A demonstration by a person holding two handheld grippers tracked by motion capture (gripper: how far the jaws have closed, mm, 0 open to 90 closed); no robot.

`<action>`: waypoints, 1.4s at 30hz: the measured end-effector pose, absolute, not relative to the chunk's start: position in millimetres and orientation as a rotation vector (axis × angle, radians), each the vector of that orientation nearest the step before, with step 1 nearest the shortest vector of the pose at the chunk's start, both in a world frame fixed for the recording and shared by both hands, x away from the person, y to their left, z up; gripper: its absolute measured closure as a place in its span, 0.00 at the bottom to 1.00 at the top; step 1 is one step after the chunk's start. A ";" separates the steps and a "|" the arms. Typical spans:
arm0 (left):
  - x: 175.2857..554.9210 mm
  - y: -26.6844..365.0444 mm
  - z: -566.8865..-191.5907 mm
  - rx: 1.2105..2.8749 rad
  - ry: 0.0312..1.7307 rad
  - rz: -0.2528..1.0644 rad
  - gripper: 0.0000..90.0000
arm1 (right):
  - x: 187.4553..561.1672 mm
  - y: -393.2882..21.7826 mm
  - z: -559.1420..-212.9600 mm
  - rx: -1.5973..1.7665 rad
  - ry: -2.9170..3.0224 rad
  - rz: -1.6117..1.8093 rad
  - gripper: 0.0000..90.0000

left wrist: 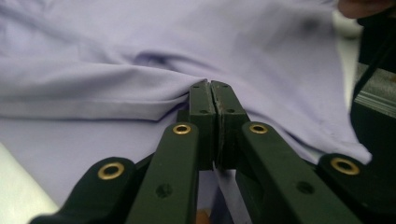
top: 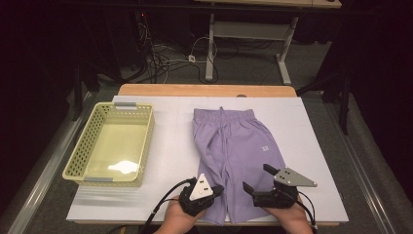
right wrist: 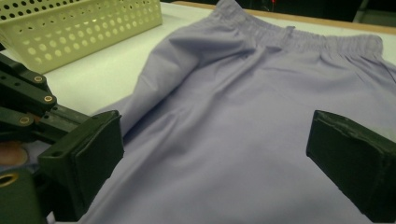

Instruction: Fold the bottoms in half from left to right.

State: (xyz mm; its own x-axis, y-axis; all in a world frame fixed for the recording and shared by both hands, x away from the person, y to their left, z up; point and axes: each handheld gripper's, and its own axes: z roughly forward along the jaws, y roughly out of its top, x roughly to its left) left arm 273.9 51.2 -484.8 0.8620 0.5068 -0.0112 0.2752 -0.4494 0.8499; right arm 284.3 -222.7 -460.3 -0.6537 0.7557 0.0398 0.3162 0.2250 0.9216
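Left tongs (left wrist: 211, 88) are pressed together on a fold of the lilac, thin-fabric shorts (top: 234, 156), pinching the cloth at the hem of the leg nearest the person; a ridge of fabric runs away from the pinch, which suggests the hem is being drawn up or across, probably to start a fold. Right tongs (top: 254, 179) stand spread over the other leg's hem, with one black pad (right wrist: 84, 161) on either side of flat cloth and nothing gripped, seemingly poised to take that corner so both hems can travel together.

On the white surface (top: 316, 146) the shorts lie flat in the middle, to the right of a pale yellow perforated plastic basket (top: 90, 146), which sits well apart and has nothing in it; that likely marks it as the place for the finished garment. Their long axis runs away from the person: the gathered elastic waistband (right wrist: 299, 37) points to the far edge, the two leg openings to the near edge. Lying lengthwise like this puts both hems within easy reach of the hands.
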 end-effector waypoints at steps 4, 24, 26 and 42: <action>278.8 55.7 -485.8 2.032 0.613 0.246 0.96 | 291.3 -208.3 -453.1 0.959 2.083 1.432 0.13; 279.0 60.8 -486.7 1.987 0.605 0.223 0.96 | 387.5 -109.3 -450.5 0.934 2.255 1.335 0.49; 278.8 61.5 -486.7 1.985 0.603 0.223 0.96 | 392.2 -99.7 -450.5 0.928 2.261 1.327 0.47; 276.9 64.0 -486.6 1.960 0.583 0.227 0.95 | 410.1 -77.7 -458.3 0.953 2.347 1.245 0.99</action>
State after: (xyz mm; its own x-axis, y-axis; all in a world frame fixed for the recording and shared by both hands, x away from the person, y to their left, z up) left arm 276.9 64.0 -486.6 0.8642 0.4938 -0.0963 0.2988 -0.3497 0.8879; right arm 410.1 -77.7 -458.3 -0.7275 0.6855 0.0295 0.4088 0.3986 0.8210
